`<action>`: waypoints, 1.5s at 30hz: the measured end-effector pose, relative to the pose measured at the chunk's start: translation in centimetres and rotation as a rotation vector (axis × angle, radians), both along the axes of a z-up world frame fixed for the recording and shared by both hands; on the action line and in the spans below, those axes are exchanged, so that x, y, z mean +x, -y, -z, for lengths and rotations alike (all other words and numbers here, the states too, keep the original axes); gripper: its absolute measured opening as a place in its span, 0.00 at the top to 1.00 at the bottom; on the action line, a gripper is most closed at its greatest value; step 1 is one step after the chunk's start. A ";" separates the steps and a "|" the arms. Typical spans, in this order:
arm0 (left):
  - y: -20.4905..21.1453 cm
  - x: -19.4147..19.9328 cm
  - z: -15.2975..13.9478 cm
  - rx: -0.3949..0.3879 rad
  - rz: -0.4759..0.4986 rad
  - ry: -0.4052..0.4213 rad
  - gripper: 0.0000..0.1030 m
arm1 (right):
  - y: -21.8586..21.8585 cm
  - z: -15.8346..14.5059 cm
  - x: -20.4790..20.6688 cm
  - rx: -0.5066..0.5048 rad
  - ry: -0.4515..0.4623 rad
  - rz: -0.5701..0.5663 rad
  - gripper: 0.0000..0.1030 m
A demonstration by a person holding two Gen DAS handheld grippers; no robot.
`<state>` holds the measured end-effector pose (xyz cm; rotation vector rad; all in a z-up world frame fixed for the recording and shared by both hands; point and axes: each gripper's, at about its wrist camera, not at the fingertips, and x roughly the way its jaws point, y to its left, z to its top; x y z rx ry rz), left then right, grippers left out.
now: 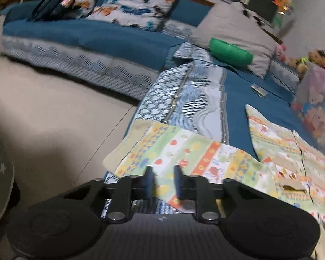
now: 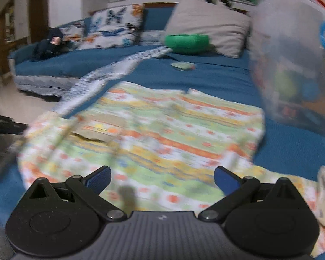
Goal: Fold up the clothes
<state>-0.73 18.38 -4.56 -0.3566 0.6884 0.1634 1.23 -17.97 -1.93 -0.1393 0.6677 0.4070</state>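
Observation:
A small colourful patterned garment (image 1: 205, 158) with orange, green and yellow stripes lies spread on the blue sofa cover (image 1: 260, 95). My left gripper (image 1: 163, 173) is nearly closed on a sleeve or edge of the garment, with cloth between the fingers. In the right wrist view the same garment (image 2: 162, 134) lies flat in front of me. My right gripper (image 2: 162, 179) is wide open and empty, just above the garment's near edge.
A green bundle (image 1: 229, 52) and a grey pillow (image 1: 234, 26) lie at the back of the sofa. Butterfly cushions (image 1: 136, 4) and a dark bag (image 1: 54, 4) sit at the far left. A clear plastic bag of toys (image 2: 296, 60) stands at the right. Bare floor (image 1: 43, 112) is at the left.

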 end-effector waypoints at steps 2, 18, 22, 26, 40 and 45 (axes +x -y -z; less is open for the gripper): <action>0.4 -0.1 -0.1 0.003 0.008 0.011 0.91 | -1.6 -1.1 -0.3 0.021 -0.004 -0.070 0.07; -0.8 -2.0 -0.5 0.152 -0.064 -0.033 0.44 | -21.8 -1.1 0.6 -0.180 -0.095 -0.635 0.35; -1.5 -1.9 -0.1 0.202 -0.096 -0.066 0.35 | -23.8 0.4 0.9 -0.204 -0.113 -0.685 0.38; -2.5 -2.0 0.1 0.212 -0.126 -0.082 0.21 | -24.8 1.3 0.9 -0.207 -0.104 -0.709 0.45; -4.3 -2.9 -1.0 0.184 -0.193 -0.043 0.08 | -24.9 1.2 -0.6 -0.096 -0.137 -0.847 0.99; -3.8 -2.7 -1.6 0.184 -0.186 -0.044 0.08 | -24.3 0.7 -1.2 -0.082 -0.125 -0.889 0.88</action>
